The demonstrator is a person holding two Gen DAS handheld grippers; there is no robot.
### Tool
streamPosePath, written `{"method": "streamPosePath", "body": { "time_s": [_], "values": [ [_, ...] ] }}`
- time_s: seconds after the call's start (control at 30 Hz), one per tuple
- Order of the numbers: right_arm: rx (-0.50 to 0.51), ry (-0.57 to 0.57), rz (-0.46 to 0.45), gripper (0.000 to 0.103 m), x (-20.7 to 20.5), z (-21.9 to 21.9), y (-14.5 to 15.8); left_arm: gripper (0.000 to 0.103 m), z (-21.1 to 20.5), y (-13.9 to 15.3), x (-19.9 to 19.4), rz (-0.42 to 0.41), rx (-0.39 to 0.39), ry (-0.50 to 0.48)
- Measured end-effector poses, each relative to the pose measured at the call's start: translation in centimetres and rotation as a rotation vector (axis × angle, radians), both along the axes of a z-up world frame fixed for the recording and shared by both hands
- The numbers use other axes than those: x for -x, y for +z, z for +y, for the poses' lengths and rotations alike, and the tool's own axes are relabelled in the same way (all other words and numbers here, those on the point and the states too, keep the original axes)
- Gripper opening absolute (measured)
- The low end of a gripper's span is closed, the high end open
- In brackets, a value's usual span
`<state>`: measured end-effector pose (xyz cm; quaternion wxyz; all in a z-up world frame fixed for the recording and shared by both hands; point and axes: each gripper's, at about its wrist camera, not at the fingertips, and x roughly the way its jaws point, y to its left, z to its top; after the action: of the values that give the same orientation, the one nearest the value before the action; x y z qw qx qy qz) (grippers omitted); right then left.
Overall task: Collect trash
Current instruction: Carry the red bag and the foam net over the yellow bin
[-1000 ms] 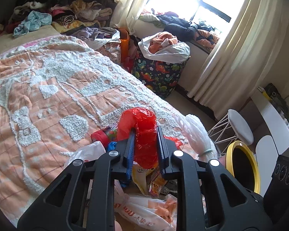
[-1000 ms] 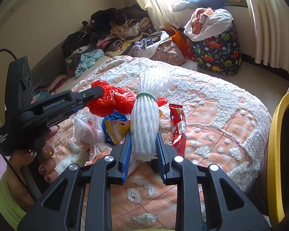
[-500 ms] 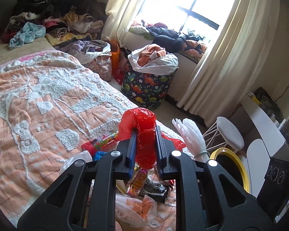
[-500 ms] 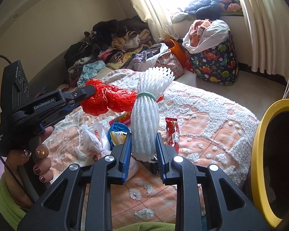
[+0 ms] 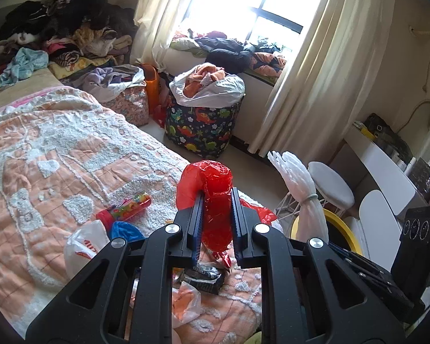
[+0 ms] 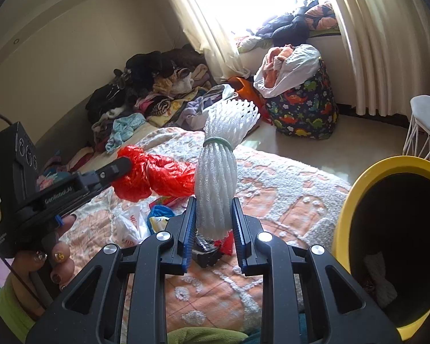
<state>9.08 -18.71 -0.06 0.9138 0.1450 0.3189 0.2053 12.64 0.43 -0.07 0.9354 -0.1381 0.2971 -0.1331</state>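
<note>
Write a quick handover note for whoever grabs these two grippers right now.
Left gripper: shut on a red plastic bag, lifted above the bed.
Right gripper: shut on a white foam net bundle, beside the yellow bin.
Done: both pieces picked up.
Left: drop both in the bin, then collect the white bag, candy tube and other wrappers on the bed.
</note>
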Motion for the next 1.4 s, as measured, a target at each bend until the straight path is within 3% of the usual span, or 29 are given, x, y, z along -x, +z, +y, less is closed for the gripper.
{"method": "streamPosePath", "body": {
  "time_s": [0.47,1.4],
  "values": [
    [-0.01,-0.107,-0.005,0.023,0.9,-5.0,0.2,0.012,-5.0,0.1,0.8,-0.005,-0.046,-0.116],
    [-0.021,-0.325,0.043,0.023,0.9,-14.6,-1.0,0.012,-10.6,-0.7,1.8,-0.006,-0.082,-0.245]
  ]
}}
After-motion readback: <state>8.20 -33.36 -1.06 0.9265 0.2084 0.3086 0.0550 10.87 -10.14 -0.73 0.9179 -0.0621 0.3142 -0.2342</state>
